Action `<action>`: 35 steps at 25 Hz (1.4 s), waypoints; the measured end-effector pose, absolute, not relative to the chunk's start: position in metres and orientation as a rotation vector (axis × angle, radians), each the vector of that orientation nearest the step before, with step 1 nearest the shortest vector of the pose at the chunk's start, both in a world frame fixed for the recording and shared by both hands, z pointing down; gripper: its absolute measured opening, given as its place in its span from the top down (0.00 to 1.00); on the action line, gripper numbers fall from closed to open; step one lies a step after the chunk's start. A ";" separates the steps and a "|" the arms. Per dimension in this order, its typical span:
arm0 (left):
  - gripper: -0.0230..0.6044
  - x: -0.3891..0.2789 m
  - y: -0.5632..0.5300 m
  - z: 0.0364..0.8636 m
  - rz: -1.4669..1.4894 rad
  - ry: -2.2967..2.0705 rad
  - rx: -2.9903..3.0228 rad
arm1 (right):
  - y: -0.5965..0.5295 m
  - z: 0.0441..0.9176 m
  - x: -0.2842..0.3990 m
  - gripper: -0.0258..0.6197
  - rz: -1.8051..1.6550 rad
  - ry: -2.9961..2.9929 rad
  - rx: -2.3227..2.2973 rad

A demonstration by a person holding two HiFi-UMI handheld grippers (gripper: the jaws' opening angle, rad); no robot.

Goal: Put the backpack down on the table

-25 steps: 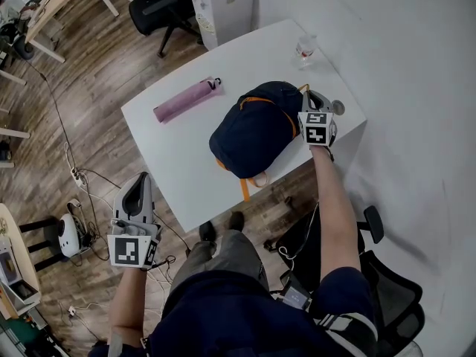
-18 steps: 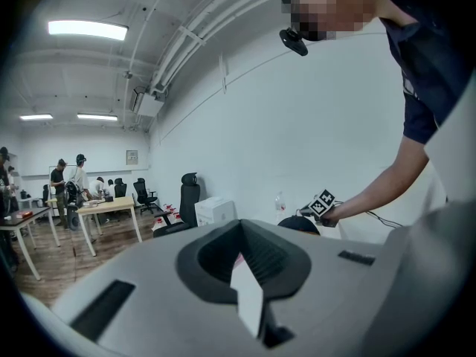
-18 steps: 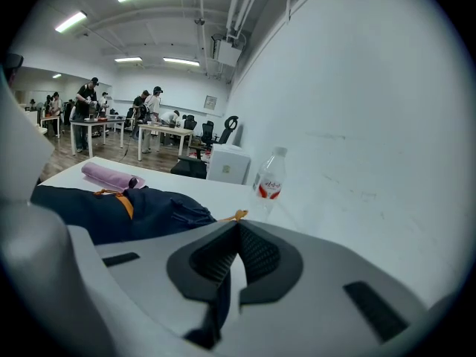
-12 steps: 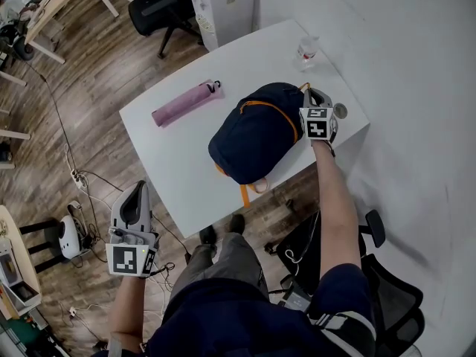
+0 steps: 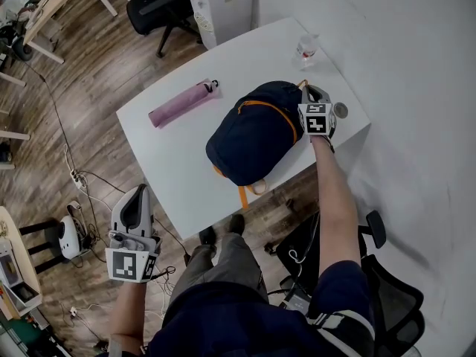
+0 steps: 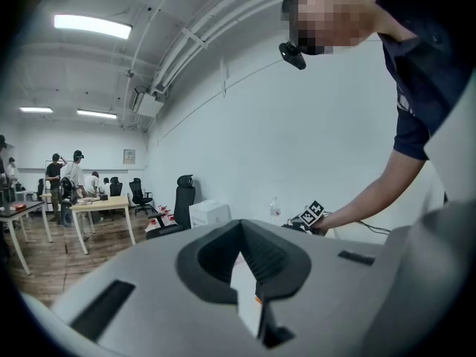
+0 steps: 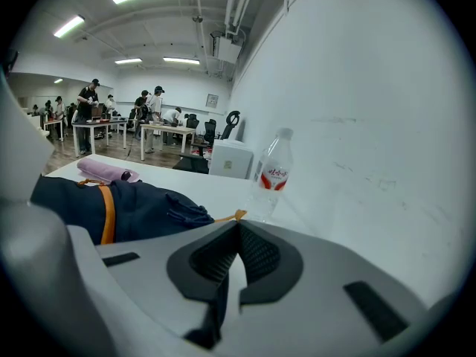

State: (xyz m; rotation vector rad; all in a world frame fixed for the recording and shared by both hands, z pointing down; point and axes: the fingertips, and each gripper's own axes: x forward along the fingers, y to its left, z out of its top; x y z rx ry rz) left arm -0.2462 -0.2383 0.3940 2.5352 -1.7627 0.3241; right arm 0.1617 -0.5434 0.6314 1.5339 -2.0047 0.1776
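Observation:
The navy backpack [image 5: 253, 132] with orange trim lies on the white table [image 5: 171, 162], its lower end and orange straps hanging over the near edge. My right gripper [image 5: 311, 92] is at the bag's top right corner. It is shut, and an orange handle loop [image 7: 236, 216] comes out right at its tips. The bag's dark fabric [image 7: 126, 207] fills the left of the right gripper view. My left gripper [image 5: 137, 198] hangs off the table over the floor, shut and with nothing in it; its own view [image 6: 239, 225] looks toward the table.
A folded pink umbrella [image 5: 181, 103] lies on the table left of the bag. A water bottle [image 5: 306, 50] stands at the far corner, and a small round object [image 5: 341, 110] sits by the right gripper. A white cabinet [image 5: 222, 2] and office chairs [image 5: 160, 10] stand nearby; cables run across the floor.
The right gripper has come down a little with the bag's top, and the backpack has settled slightly to the left on the table. The left gripper has hardly moved.

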 end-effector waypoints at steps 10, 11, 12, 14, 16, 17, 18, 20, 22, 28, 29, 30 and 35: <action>0.96 -0.197 -0.269 0.398 0.225 -1.615 2.636 | -0.548 0.636 0.160 0.96 0.156 -2.006 1.514; 0.96 -0.193 -0.272 0.398 0.218 -1.604 2.644 | -0.548 0.637 0.160 0.96 0.154 -2.007 1.511; 0.96 -0.189 -0.274 0.399 0.213 -1.593 2.650 | -0.549 0.638 0.159 0.96 0.151 -2.007 1.507; 0.96 -0.182 -0.277 0.402 0.206 -1.570 2.656 | -0.550 0.641 0.159 0.96 0.147 -2.007 1.499; 0.96 -0.175 -0.280 0.404 0.200 -1.547 2.659 | -0.551 0.644 0.160 0.96 0.151 -2.009 1.494; 0.96 -0.171 -0.281 0.406 0.196 -1.537 2.657 | -0.552 0.645 0.160 0.96 0.155 -2.009 1.491; 0.96 -0.168 -0.282 0.407 0.194 -1.526 2.656 | -0.553 0.647 0.161 0.96 0.158 -2.007 1.487; 0.96 -0.162 -0.284 0.410 0.201 -1.505 2.669 | -0.554 0.650 0.162 0.96 0.162 -2.005 1.480; 0.96 -0.157 -0.285 0.412 0.197 -1.489 2.666 | -0.555 0.653 0.161 0.96 0.166 -2.006 1.476; 0.96 -0.142 -0.290 0.417 0.194 -1.450 2.664 | -0.558 0.662 0.160 0.96 0.183 -2.002 1.460; 0.96 -0.139 -0.290 0.418 0.200 -1.441 2.668 | -0.558 0.663 0.160 0.96 0.185 -1.999 1.456; 0.96 -0.136 -0.290 0.420 0.206 -1.431 2.670 | -0.558 0.665 0.160 0.96 0.188 -1.998 1.453; 0.96 -0.126 -0.294 0.426 0.213 -1.396 2.673 | -0.561 0.673 0.160 0.96 0.212 -2.005 1.447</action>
